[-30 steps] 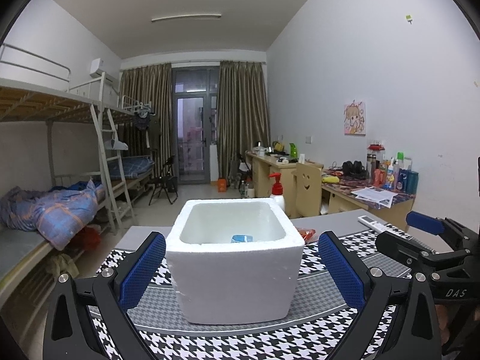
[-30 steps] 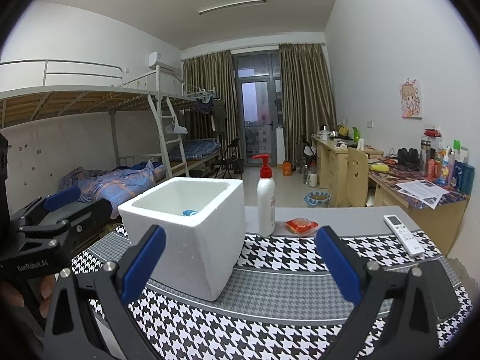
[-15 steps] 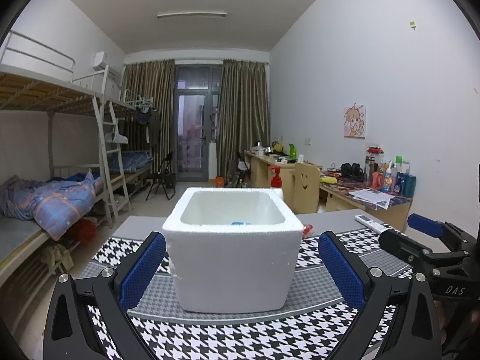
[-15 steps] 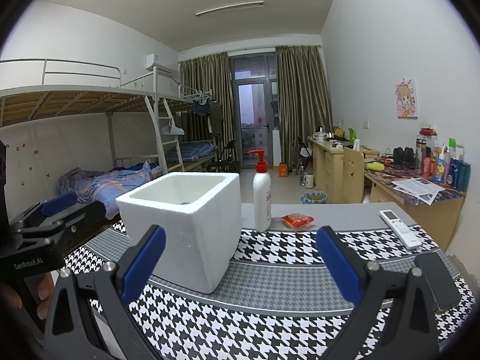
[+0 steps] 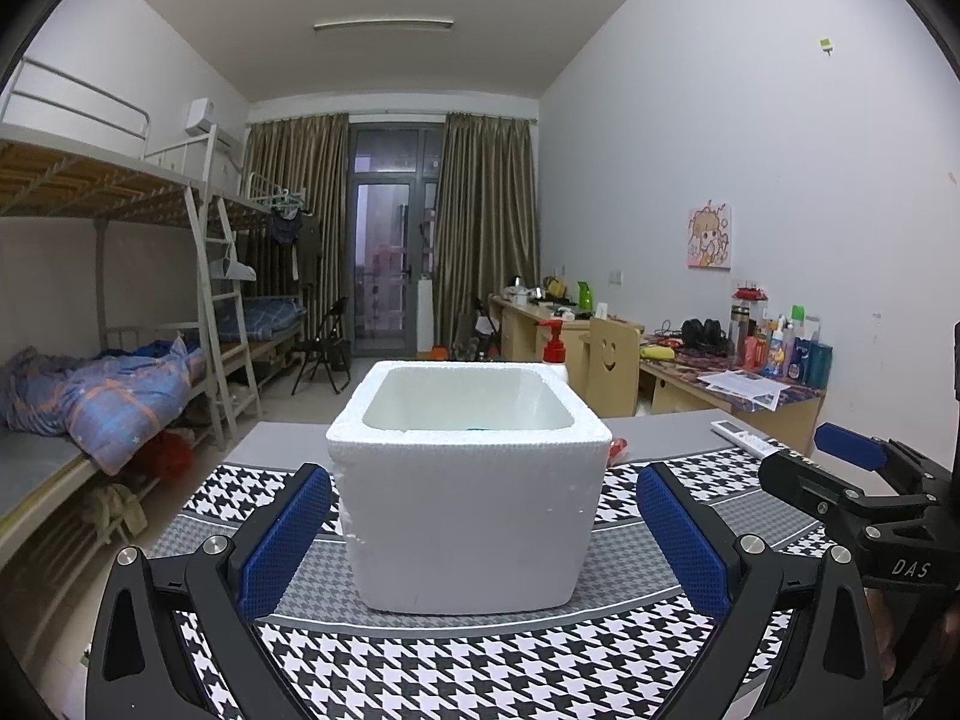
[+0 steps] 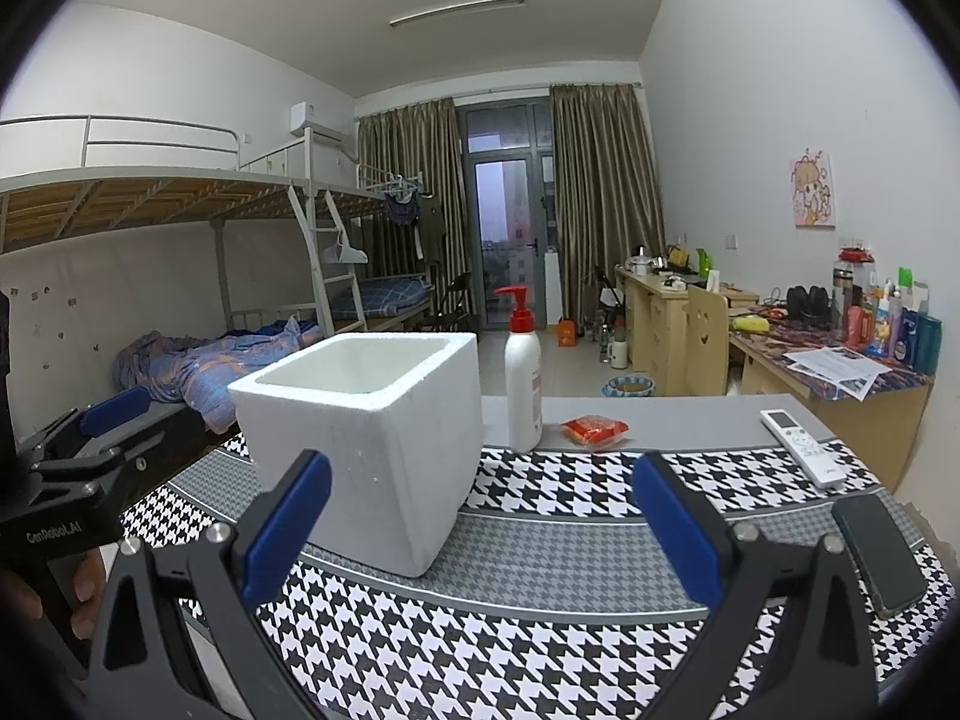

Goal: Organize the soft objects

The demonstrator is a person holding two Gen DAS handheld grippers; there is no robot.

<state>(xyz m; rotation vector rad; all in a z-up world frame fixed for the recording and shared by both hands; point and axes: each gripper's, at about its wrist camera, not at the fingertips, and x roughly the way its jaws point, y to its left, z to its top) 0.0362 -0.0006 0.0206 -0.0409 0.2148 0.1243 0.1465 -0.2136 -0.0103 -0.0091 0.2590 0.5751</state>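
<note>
Grey table, far edge bare, near part under a houndstooth cloth. On the cloth, a white foam box, upright, open at the top, standing between the two sets of fingers in the left view; a sliver of something blue just visible inside over the near rim, too little showing to tell what. Behind the box to its right, a white pump bottle with a red head, upright at the cloth's far edge. Just right of the bottle, on the bare grey, a small red packet, well apart from the box. Farther right, a white remote lying half on the cloth, and near it a dark phone flat at the right edge.

Left gripper spread wide, blue fingers either side of the box, holding nothing. Right gripper likewise wide and empty, fingers over the cloth, box ahead to its left. At the left edge of the right view, part of a hand on the left gripper's handle.
</note>
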